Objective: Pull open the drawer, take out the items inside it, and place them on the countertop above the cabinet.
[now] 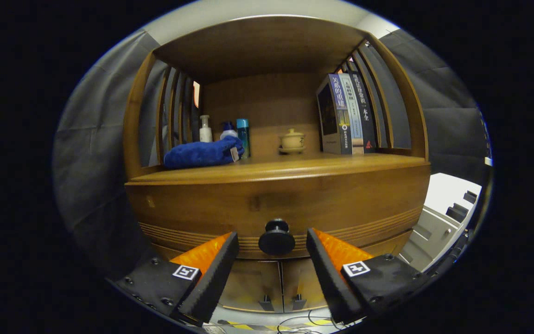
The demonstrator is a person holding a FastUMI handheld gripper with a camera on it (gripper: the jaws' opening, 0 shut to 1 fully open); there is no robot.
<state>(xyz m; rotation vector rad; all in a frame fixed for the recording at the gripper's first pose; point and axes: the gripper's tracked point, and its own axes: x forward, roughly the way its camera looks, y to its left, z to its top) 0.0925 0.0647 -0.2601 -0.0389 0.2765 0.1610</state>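
A wooden cabinet stands right in front of me. Its drawer front is a wide curved panel with a round black knob at the lower middle. My gripper is open, and the knob sits between its two fingertips without either finger touching it. The drawer looks closed, so its contents are hidden. Above the drawer runs the wooden countertop, under a shelf roof.
On the countertop lie a folded blue towel, a white pump bottle, a blue bottle, a small lidded tea bowl and a few upright books. Cabinet doors sit below the drawer. A white unit stands to the right.
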